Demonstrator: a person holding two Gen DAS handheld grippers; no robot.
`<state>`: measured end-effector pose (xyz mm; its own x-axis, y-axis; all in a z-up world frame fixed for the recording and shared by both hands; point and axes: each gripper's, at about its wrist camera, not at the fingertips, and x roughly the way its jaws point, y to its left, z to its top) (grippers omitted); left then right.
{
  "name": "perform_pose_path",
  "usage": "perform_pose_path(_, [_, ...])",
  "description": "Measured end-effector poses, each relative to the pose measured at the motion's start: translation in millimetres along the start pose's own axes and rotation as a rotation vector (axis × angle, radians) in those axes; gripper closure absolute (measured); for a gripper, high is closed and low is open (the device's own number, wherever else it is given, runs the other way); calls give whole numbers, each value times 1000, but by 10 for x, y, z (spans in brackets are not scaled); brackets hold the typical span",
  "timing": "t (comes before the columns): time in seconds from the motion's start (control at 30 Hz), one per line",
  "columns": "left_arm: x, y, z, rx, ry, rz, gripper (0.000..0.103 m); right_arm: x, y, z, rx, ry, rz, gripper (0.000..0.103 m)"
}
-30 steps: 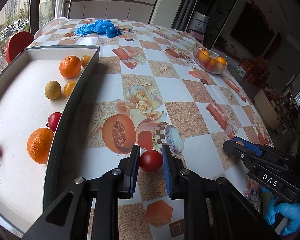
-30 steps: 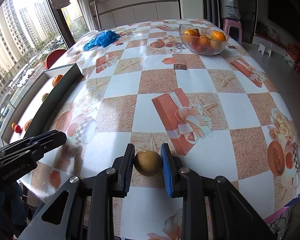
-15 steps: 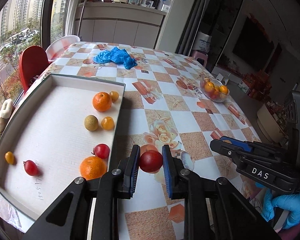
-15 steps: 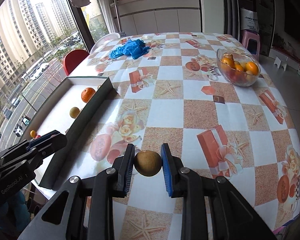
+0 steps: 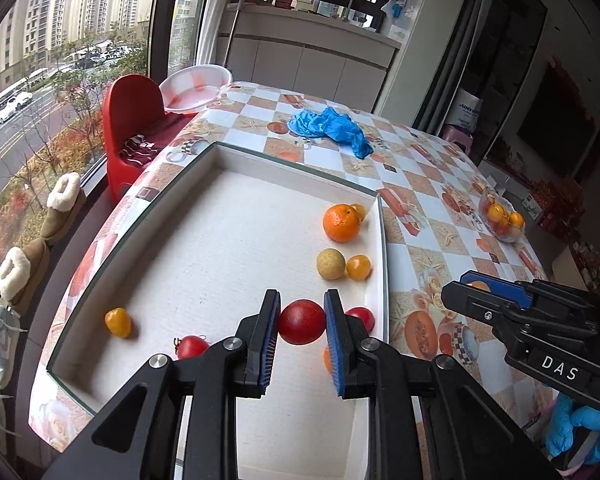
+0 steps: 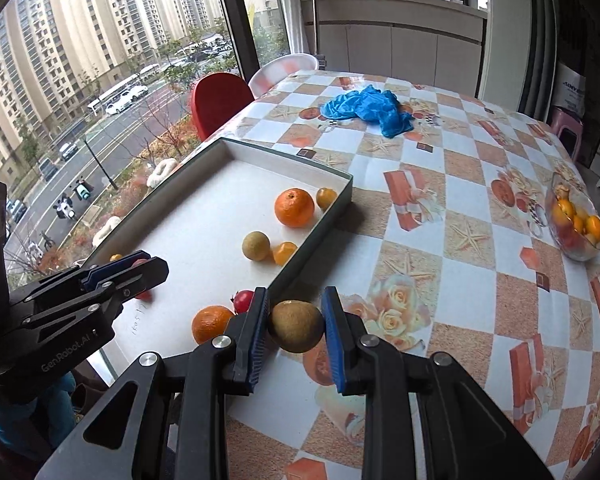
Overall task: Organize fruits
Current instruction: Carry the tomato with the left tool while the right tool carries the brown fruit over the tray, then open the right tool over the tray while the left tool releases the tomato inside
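In the left wrist view, a round red tomato (image 5: pixel 302 327) is clamped between the closed fingers of the left gripper (image 5: pixel 302 330) above the shallow white tray (image 5: pixel 220 240); it is best lowered onto bare floor before release. In the right wrist view, a round brown-green fruit (image 6: pixel 296 325) is pinched by the right gripper (image 6: pixel 296 326) just outside the tray's near wall, which should be cleared first.

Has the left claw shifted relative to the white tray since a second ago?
Yes. The left claw, gripping the red tomato, moved from over the tablecloth to above the white tray.
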<state>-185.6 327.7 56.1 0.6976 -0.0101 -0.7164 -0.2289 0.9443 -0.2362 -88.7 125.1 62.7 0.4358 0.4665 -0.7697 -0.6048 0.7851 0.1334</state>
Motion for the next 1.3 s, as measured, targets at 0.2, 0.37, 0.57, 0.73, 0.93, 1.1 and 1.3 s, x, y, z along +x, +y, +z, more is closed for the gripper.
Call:
perform_pose_path(0.2, [45,228,82,-10,12,59,79,158,220,158,-42,14,27,74])
perform_pose_path(0.37, [108,322,137,-12,25,92,79,235,326,330,-39,16,67,74])
perform_pose_path(0.57, [223,328,162,-2,46,100,79,370,441,439,-68,33,77,74])
perform_pose_path(0.73, [292,311,180,11,56,109,79,485,451,415,-68,58,86,74])
perform_pose_path(0.93, [370,325,191,9,74,122,79,555,391,420,-56,70,82,74])
perform_pose_path(1.1, [403,328,177,10,81,128,79,581,377,414,-58,76,79,74])
perform_pose_path(1.3, [462,331,179,11,96,135,79,652,375,391,-59,93,78,74])
